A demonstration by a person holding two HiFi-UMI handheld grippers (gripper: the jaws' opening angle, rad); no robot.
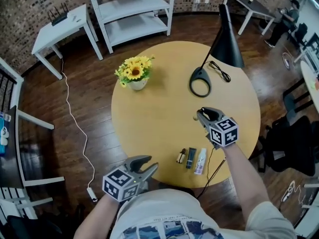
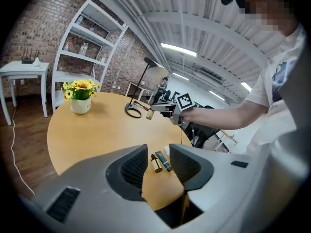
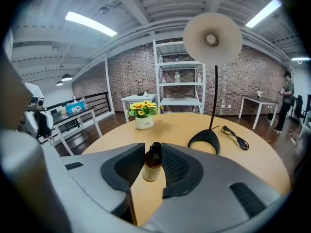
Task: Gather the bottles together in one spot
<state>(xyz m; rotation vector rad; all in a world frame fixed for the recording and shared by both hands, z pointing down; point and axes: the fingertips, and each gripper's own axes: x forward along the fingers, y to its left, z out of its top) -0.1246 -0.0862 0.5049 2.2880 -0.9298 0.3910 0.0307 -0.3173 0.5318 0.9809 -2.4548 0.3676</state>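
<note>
My right gripper (image 1: pixel 200 115) is shut on a small brown bottle (image 3: pixel 152 163) with a black cap, held upright between its pads over the right half of the round wooden table (image 1: pixel 154 118). The left gripper view shows that bottle (image 2: pixel 149 114) at the tip of the right gripper (image 2: pixel 156 111). Three more lie side by side near the table's front edge: a small brown bottle (image 1: pixel 181 156), a dark tube (image 1: pixel 191 158) and a white bottle (image 1: pixel 200 161). My left gripper (image 1: pixel 147 167) is open and empty, just off the front edge, left of that row (image 2: pixel 160 162).
A black desk lamp (image 1: pixel 201 81) with its cord stands at the back right of the table. A vase of sunflowers (image 1: pixel 134 73) stands at the back left. White shelves (image 1: pixel 132 14), a white side table (image 1: pixel 62 26) and a black chair (image 1: pixel 291 143) surround the table.
</note>
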